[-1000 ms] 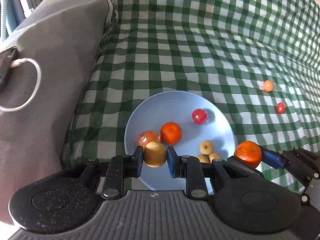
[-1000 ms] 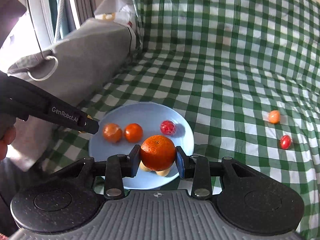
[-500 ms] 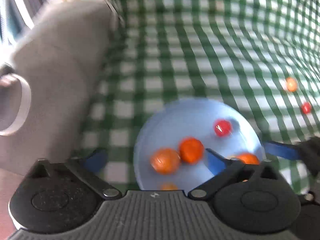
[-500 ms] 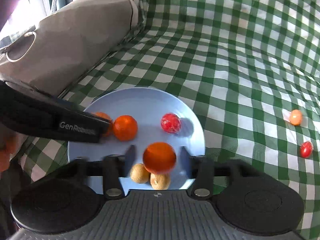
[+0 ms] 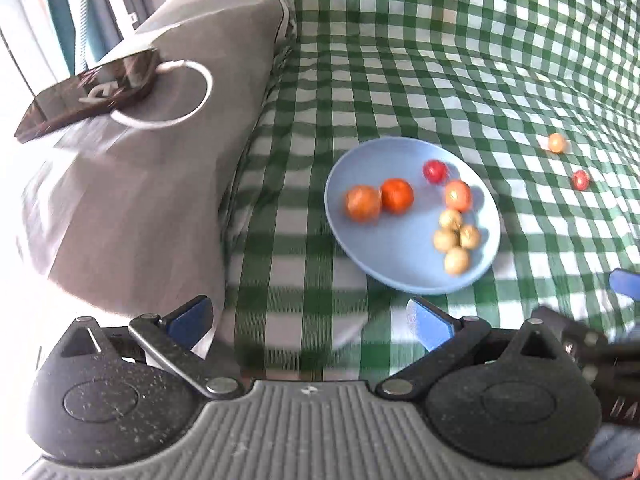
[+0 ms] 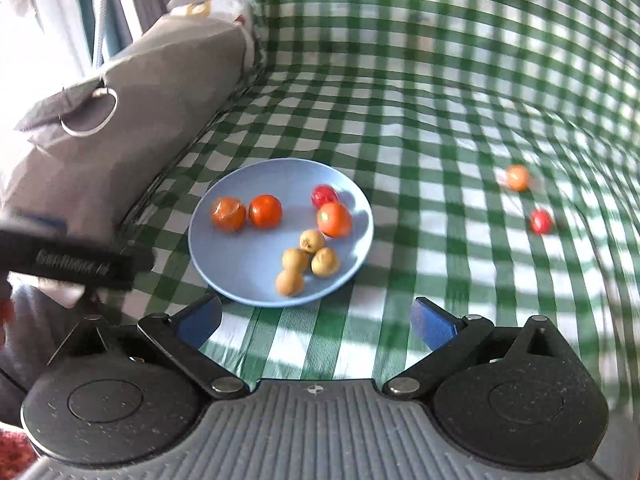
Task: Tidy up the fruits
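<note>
The left tongs (image 5: 308, 320) stood spread wide with nothing between their blue pads, low in the left wrist view over the green checked cloth (image 5: 440, 60). The right tongs (image 6: 316, 320) were opening, their pads likewise bare, at the bottom of the right wrist view.

Just above both pairs lay the blue plate (image 6: 240, 272), near the middle of each frame. On it sat two orange fruits (image 6: 228, 214) side by side at its left, a small red fruit (image 6: 324, 196) at its upper right, touching or just beside another orange fruit (image 6: 334, 220) below it, and four small tan fruits (image 6: 296, 260) clustered at its lower right.

Well apart from the plate, at the right of the frame, a small orange fruit (image 6: 518, 178) and a red one (image 6: 541, 221) rested on the cloth.

A grey cushion (image 5: 140, 180) filled the upper left, just beside the plate's side of the cloth, with a dark phone-like slab (image 5: 88, 96) and a white cable loop (image 5: 168, 92) lying on top.
</note>
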